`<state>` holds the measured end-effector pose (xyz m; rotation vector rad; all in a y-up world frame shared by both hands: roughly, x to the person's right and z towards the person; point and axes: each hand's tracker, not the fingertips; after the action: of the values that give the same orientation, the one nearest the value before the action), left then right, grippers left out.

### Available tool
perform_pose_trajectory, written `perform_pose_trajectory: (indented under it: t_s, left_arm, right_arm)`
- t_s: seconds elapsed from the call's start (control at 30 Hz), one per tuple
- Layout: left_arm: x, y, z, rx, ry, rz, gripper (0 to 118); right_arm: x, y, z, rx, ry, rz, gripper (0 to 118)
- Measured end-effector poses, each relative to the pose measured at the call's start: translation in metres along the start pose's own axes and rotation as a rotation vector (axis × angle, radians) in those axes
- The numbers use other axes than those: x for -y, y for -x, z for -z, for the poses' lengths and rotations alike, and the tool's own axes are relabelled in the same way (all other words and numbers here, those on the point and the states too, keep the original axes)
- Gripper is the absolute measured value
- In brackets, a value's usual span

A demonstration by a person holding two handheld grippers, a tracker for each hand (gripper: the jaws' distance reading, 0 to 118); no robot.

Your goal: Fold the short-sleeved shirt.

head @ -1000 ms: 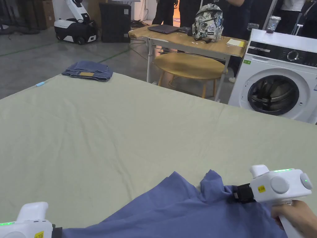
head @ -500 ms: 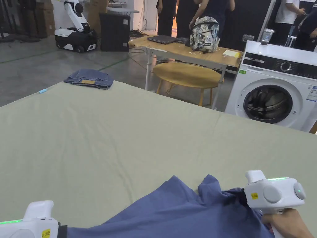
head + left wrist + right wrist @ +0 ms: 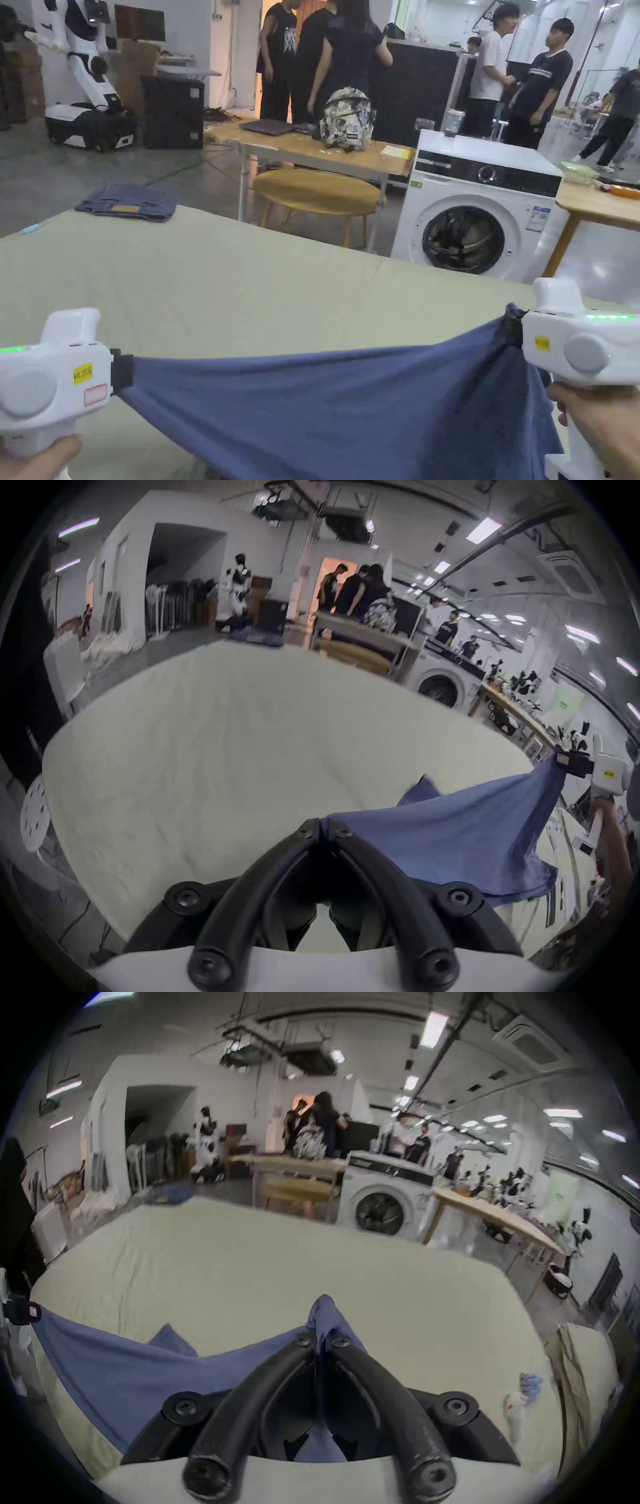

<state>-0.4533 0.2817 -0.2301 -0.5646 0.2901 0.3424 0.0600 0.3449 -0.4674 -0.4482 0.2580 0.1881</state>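
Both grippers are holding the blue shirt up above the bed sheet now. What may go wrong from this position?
1. The left gripper pinches only a small corner of the blue shirt; a pull sideways may slip it out.
2. The right gripper holds bunched cloth, so the edge may come down twisted.
3. The shirt's lower part hangs loose, with one flap folded behind; laid down like this, it may wrinkle on the sheet.

Shirt [image 3: 350, 412] stretched between left claw [image 3: 122, 373] and right claw [image 3: 514, 326], above table [image 3: 250, 287], washing machine [image 3: 478, 215] behind.
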Motion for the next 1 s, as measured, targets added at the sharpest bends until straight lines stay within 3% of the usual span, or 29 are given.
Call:
perform_pose_trajectory:
  t_s: [0.47, 1.0]
  left_arm:
    - [-0.207, -0.118, -0.044, 0.059, -0.239, 0.209, 0]
    - [-0.319, -0.175, -0.031, 0.039, -0.377, 0.264, 0]
  right_arm:
    - [-0.108, -0.068, -0.124, 0.232, -0.302, 0.110, 2]
    - [-0.197, -0.094, -0.112, 0.328, -0.406, 0.128, 2]
